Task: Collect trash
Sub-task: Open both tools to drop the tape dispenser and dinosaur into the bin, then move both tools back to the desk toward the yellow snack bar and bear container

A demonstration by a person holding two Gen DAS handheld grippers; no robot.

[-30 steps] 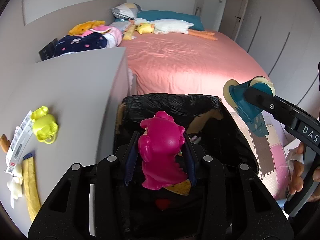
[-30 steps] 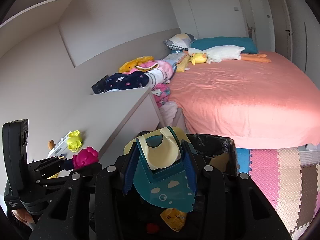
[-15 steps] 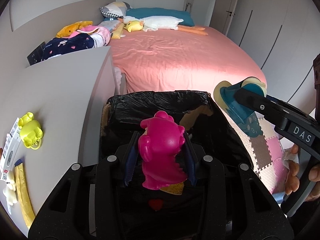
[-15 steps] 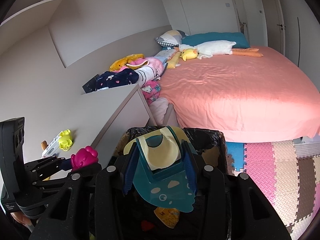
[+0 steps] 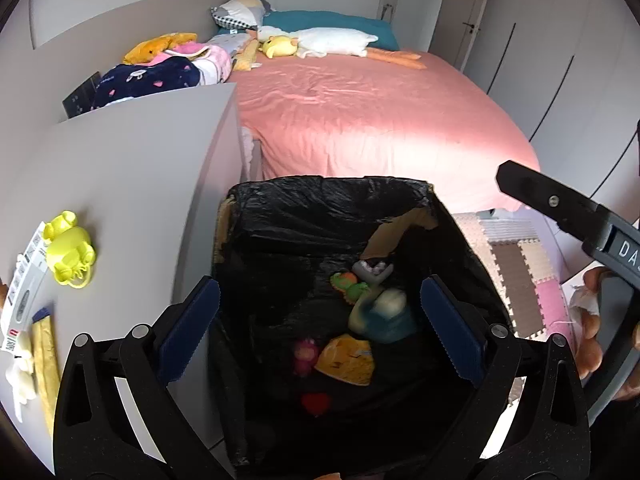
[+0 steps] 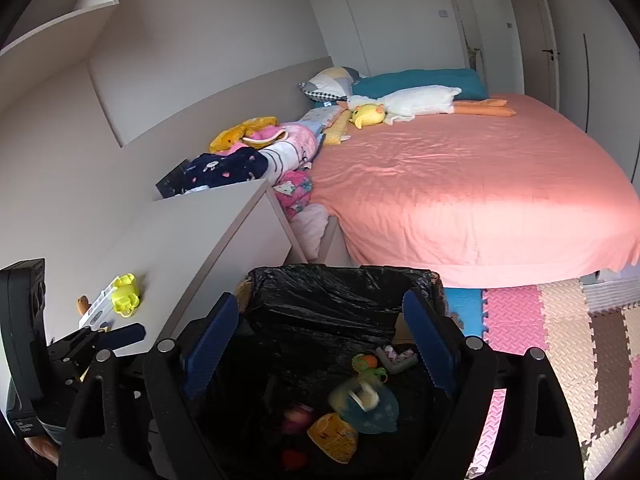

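Observation:
A bin lined with a black bag stands between the grey desk and the bed. My left gripper is open and empty above it. My right gripper is open and empty above it too; its arm shows in the left wrist view. Inside the bin lie the pink toy, the blurred teal and cream toy, a yellow piece, a green and orange toy and a red bit.
On the grey desk lie a yellow-green toy, a white label strip and a yellow wrapper. A pink bed with plush toys is behind. Foam floor mats lie to the right.
Both grippers have opened over the bin. The pink toy and the teal and cream toy have dropped from them into the black bag.

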